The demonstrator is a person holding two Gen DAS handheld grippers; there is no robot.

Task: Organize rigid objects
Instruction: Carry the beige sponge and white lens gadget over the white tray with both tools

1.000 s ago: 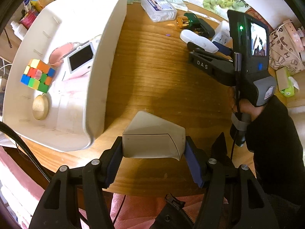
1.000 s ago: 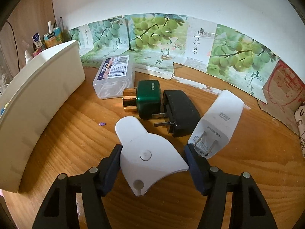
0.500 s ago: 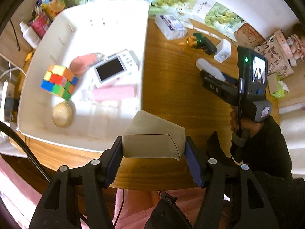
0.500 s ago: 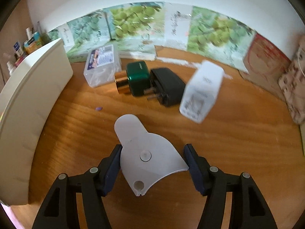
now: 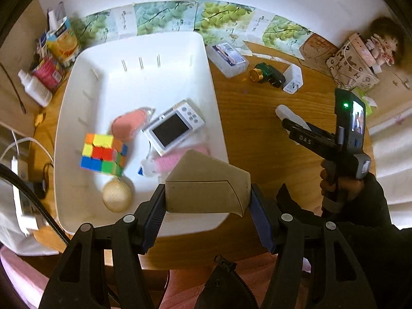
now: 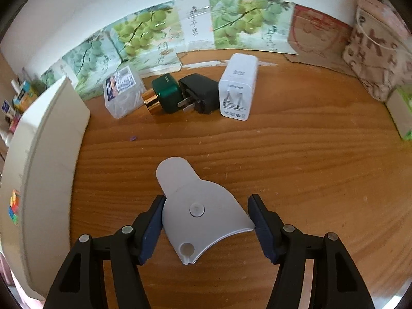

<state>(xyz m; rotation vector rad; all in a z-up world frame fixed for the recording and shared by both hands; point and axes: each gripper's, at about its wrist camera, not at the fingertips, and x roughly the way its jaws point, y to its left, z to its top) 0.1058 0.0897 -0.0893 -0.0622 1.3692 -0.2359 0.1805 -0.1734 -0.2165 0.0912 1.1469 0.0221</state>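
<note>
The white bin (image 5: 77, 118) on the tabletop (image 5: 257, 139) was mid-filling; the left tongs (image 5: 207, 200) were clenched on a beige wedge-shaped block (image 5: 206, 188) over the bin's near rim, which I judged next needed lowering inside and releasing beside the cube (image 5: 103, 157) and camera (image 5: 175, 126). A second earlier that block hung over bare wood, short of the bin; the right tongs (image 6: 207, 221) gripped a white fan-shaped piece (image 6: 198, 206) above the tabletop.
</note>
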